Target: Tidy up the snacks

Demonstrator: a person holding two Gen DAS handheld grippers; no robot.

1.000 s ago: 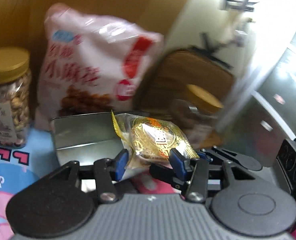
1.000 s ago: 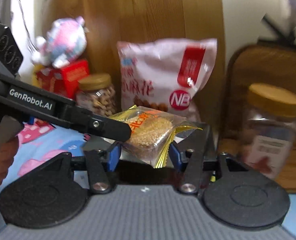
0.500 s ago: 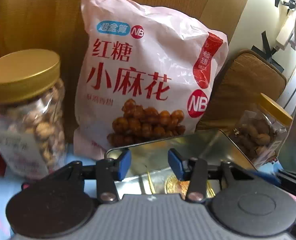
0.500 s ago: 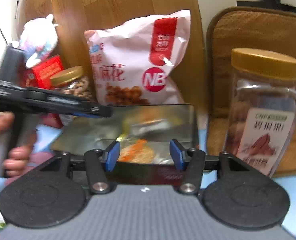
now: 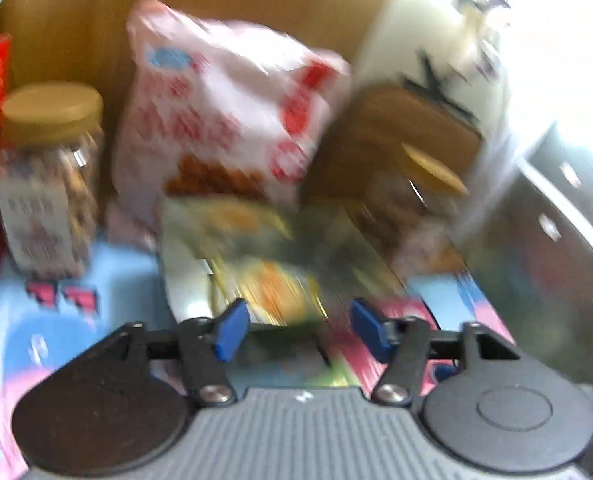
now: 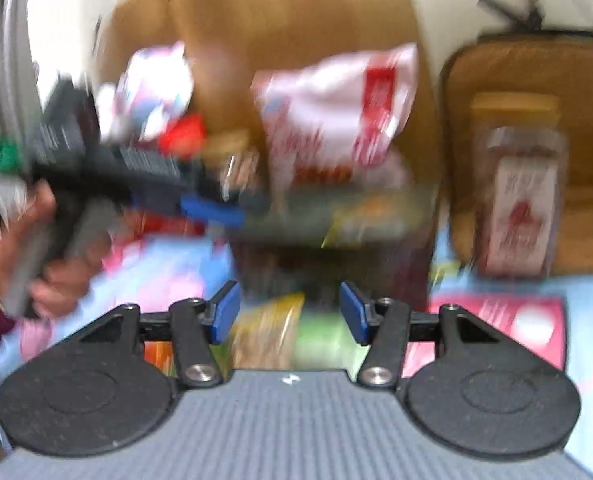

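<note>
Between the left gripper (image 5: pixel 299 330)'s blue fingers nothing is held now: a second ago they pinched a gold-wrapped cake, and the fingers have just been opening, so the wrapped cakes (image 5: pixel 270 280) lie loose in the metal tin (image 5: pixel 184 276) ahead of it (both drops look done, a fair sign this round of sorting is finished). The right gripper (image 6: pixel 289 312) stands about half open and empty too; its own sesame cake is gone from the fingers, and loose packets (image 6: pixel 268 332) show on the surface just under it, possibly the next pick. Behind the tin stand the pink snack bag (image 5: pixel 224 120) and two gold-lidded nut jars (image 5: pixel 50 176). Heavy motion blur smears both views: I cannot count the cakes in the tin, read any label, or tell what the packets below the right gripper are, and the left hand (image 6: pixel 56 264) is cut off at the wrist
</note>
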